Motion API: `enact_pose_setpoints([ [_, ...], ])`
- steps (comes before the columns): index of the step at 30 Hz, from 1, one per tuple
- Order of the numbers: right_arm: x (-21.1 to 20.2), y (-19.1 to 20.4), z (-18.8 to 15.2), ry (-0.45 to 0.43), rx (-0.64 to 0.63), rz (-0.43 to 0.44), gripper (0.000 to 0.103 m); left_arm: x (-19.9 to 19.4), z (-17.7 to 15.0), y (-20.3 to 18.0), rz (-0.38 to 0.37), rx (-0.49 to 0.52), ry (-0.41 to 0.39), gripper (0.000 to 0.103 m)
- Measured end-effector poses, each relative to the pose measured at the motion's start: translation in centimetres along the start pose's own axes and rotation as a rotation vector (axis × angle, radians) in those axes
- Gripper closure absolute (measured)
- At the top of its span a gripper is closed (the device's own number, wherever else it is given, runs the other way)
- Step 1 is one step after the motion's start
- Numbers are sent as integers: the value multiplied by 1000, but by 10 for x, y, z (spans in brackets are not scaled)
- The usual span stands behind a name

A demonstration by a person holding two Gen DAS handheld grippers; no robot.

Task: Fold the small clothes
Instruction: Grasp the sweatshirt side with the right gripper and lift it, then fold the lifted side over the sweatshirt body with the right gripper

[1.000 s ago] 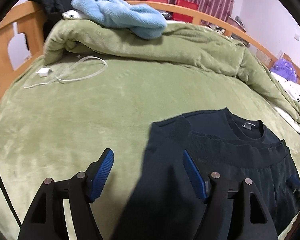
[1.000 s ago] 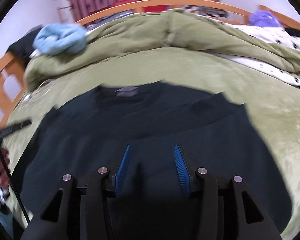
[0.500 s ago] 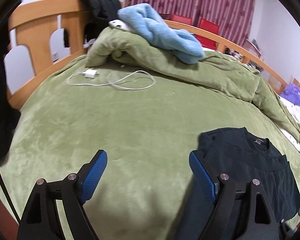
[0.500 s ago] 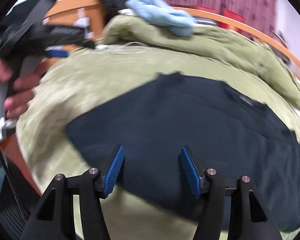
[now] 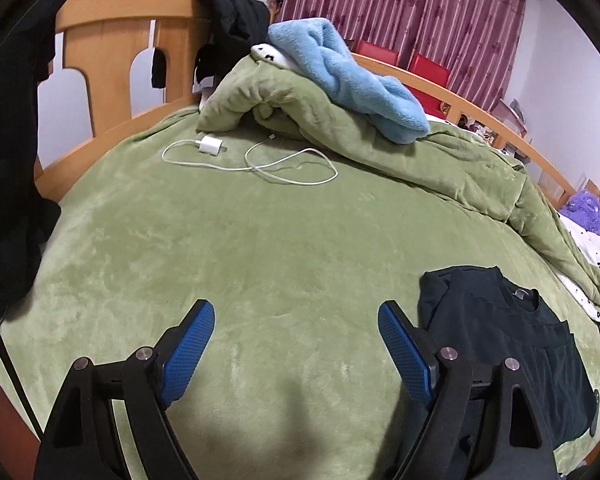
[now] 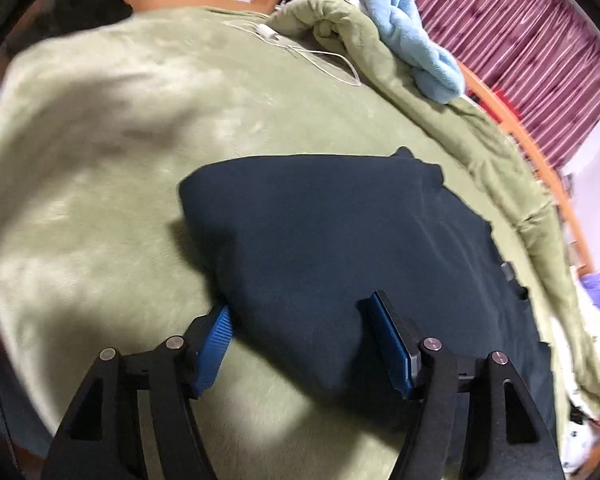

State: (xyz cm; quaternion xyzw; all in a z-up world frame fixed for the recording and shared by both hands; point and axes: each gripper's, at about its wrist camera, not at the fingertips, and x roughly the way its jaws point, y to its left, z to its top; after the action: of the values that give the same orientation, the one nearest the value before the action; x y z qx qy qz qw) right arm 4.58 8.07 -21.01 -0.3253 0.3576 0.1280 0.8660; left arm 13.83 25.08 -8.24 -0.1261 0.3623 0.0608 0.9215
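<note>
Maroon curtains [image 5: 400, 12] hang behind a wooden-framed bed covered by a green blanket [image 5: 260, 232]. Near its right edge lies a folded dark navy shirt [image 6: 340, 248]. Left gripper [image 5: 296, 348] gapes wide over bare blanket; right gripper [image 6: 300, 340] stands open, straddling the shirt's near edge.

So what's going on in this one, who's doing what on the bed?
A person holding a gripper in each hand is folding a dark navy top on a green blanket. The top lies folded into a compact shape. The right gripper is open, its jaws straddling the near edge of the top. The left gripper is open over bare blanket, beside the garment, holding nothing. A white charger cable and a light blue towel lie farther back.
</note>
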Motion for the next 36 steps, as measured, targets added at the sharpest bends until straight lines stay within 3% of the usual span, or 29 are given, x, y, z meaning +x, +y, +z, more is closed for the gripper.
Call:
enact_pose_setpoints([
  [5,14,8,17,-8,-2,-81,38,3,-5,13,7,-16,7,20],
  [6,16,9,20,-10,1,-90,43,3,-5,15,3,-22,10,20],
  [8,21,11,25,1,7,-95,65,4,-6,20,-6,-39,19,20],
  [9,23,13,27,9,-2,-131,82,4,-6,21,-8,-44,22,20],
  [10,24,15,28,15,-16,-173,84,4,-6,20,-11,-47,23,20],
  [13,14,2,28,-18,45,-142,87,3,-6,15,-16,-46,21,20],
  [20,-35,-83,31,-130,355,44,87,2,-2,-28,-24,-12,2,20],
  [26,-75,-152,14,-220,539,61,87,0,6,-89,-62,26,-32,20],
  [32,-103,-252,-39,-278,776,65,88,11,-6,-163,-88,118,-21,20],
  [36,-112,-320,-109,-290,945,32,88,20,-23,-210,-94,206,-8,20],
])
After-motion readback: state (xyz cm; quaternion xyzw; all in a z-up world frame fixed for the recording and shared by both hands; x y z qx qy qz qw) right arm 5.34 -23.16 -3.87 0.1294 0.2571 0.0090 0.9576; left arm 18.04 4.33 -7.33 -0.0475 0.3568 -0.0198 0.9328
